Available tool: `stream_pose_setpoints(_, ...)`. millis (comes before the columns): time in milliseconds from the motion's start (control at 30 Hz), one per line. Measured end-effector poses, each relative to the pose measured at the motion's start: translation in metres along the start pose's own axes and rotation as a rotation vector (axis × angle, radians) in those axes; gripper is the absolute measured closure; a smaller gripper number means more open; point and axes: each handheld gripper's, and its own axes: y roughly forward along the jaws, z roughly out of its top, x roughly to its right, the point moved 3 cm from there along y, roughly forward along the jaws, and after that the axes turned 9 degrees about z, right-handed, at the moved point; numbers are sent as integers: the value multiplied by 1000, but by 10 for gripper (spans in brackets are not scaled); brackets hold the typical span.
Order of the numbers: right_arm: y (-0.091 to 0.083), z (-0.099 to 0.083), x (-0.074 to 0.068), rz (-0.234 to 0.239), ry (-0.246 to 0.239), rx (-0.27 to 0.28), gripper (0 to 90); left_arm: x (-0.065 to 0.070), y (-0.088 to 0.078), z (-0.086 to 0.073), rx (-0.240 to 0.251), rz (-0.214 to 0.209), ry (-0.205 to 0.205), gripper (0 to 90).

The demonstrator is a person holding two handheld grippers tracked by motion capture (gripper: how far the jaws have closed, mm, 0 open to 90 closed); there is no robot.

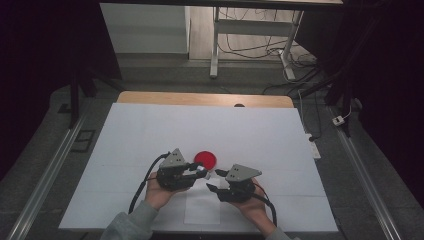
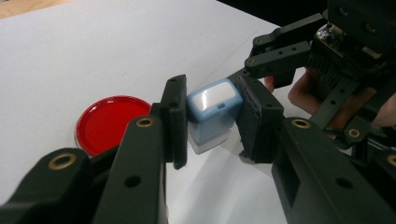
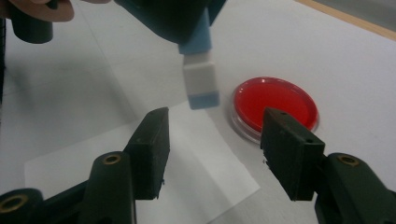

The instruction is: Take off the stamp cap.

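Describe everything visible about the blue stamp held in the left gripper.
The stamp is a small blocky self-inking type that looks like plastic: a light blue body with a glossy pale label window on its top end, a whitish middle section and a blue base. The left gripper clamps its upper body, one black pad on each side. It hangs above the white paper sheet, base pointing down and slightly tilted, apart from the red ink pad beside it. Nothing else touches it.
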Motion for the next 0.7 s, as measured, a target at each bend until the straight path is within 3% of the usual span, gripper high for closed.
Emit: stream_pose_setpoints(700, 14, 5, -3, 21, -9, -32, 556, 3, 1, 0, -3, -8, 6, 653)
